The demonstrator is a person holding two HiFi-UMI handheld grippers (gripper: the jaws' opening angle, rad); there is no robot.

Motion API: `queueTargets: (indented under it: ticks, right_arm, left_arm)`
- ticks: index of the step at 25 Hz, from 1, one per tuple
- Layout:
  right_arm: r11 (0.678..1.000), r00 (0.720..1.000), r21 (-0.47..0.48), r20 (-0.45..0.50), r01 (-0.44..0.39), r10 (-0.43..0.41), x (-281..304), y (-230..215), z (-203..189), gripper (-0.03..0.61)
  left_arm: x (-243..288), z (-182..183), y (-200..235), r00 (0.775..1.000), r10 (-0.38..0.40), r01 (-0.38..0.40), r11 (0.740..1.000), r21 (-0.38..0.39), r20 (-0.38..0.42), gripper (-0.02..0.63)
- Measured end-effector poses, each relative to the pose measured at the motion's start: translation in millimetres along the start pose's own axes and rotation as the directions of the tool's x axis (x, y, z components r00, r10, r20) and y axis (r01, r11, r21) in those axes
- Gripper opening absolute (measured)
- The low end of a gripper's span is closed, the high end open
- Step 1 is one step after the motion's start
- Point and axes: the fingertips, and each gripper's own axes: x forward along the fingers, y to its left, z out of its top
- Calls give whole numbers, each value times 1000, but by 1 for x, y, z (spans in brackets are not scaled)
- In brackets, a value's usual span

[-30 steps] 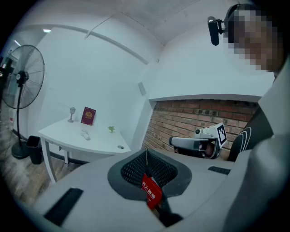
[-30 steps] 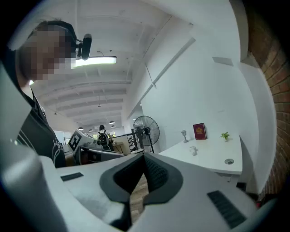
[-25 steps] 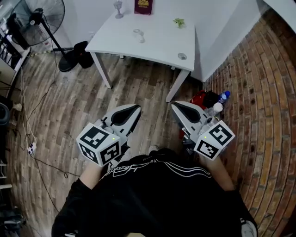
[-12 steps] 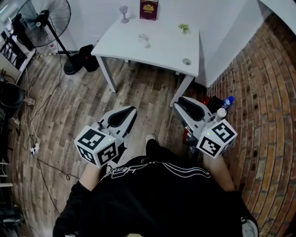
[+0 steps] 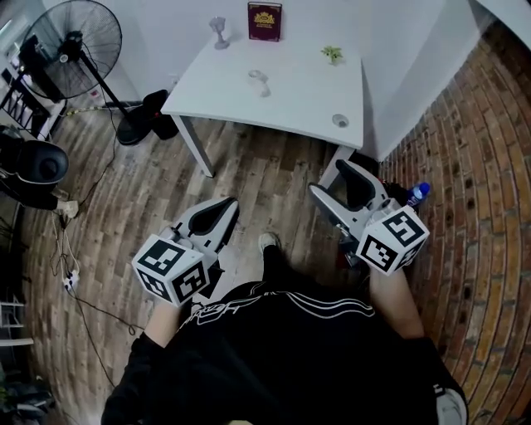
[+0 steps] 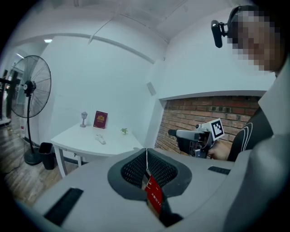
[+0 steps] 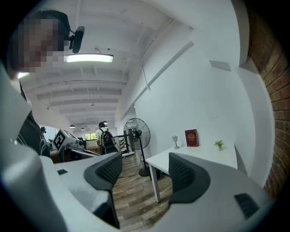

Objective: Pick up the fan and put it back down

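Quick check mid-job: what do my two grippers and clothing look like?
The left gripper and right gripper are light grey shells with black ribbed pads. Each carries a white cube with black square markers. The right gripper's jaws are opening, nothing between them. The person wears a black top with white stripes.

Black pedestal fan. Brown, streaky wood-plank floor. White worktop. Maroon book with what may be a gold emblem. Small green plant. Red-brown brickwork with pale mortar lines.
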Motion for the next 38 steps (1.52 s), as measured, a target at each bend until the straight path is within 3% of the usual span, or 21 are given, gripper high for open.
queueTargets:
  ticks: [9, 24, 38]
  right_arm:
    - [1000, 1000, 20, -26, 4, -4, 78, -74, 0, 328]
    - [998, 989, 61, -151, 2, 8, 213, -196, -9, 331]
    - [999, 964, 31, -266, -11, 19, 299, -231, -41, 337]
  left_arm:
    - [66, 25, 68, 999, 25, -26, 1000, -13, -40, 32]
    - [207, 62, 195, 992, 39, -46, 997, -59, -121, 32]
    - [238, 73, 255, 993, 62, -74, 991, -114, -104, 32]
